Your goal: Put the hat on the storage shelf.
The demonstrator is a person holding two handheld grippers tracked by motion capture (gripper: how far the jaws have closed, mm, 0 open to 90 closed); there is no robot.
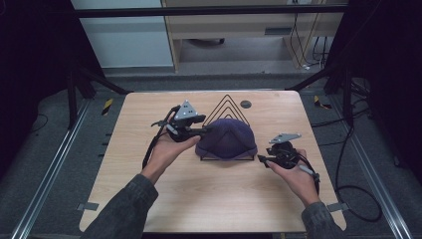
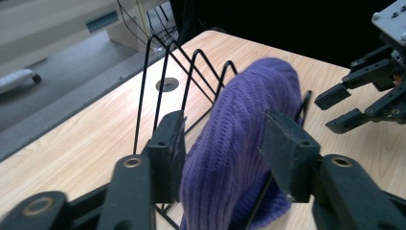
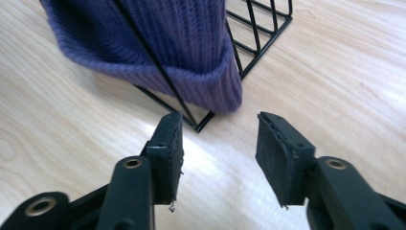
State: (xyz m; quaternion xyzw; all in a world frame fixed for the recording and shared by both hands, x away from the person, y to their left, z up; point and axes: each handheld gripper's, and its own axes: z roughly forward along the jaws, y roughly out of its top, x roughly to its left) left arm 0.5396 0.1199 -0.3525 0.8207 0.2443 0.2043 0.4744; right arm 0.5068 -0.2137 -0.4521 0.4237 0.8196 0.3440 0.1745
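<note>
A purple knitted beanie (image 1: 226, 139) is draped over the near end of a black wire rack (image 1: 227, 105) on the wooden table (image 1: 209, 199). My left gripper (image 1: 205, 130) is at the hat's left side. In the left gripper view its jaws stand open astride the beanie (image 2: 239, 129), with the fabric between them and the rack's wire dividers (image 2: 163, 72) behind. My right gripper (image 1: 263, 160) is open, low over the table just right of the hat; it also appears open in the left gripper view (image 2: 342, 108). In the right gripper view its open jaws (image 3: 218, 153) face the hat's brim (image 3: 191, 52) and the rack's corner (image 3: 202, 125).
A round grey grommet (image 1: 245, 104) sits in the table behind the rack. Bare wood lies in front of the hat and to both sides. Cables trail from both grippers, one looping on the floor at the right (image 1: 356, 199). Dark frame legs stand beyond the table's far corners.
</note>
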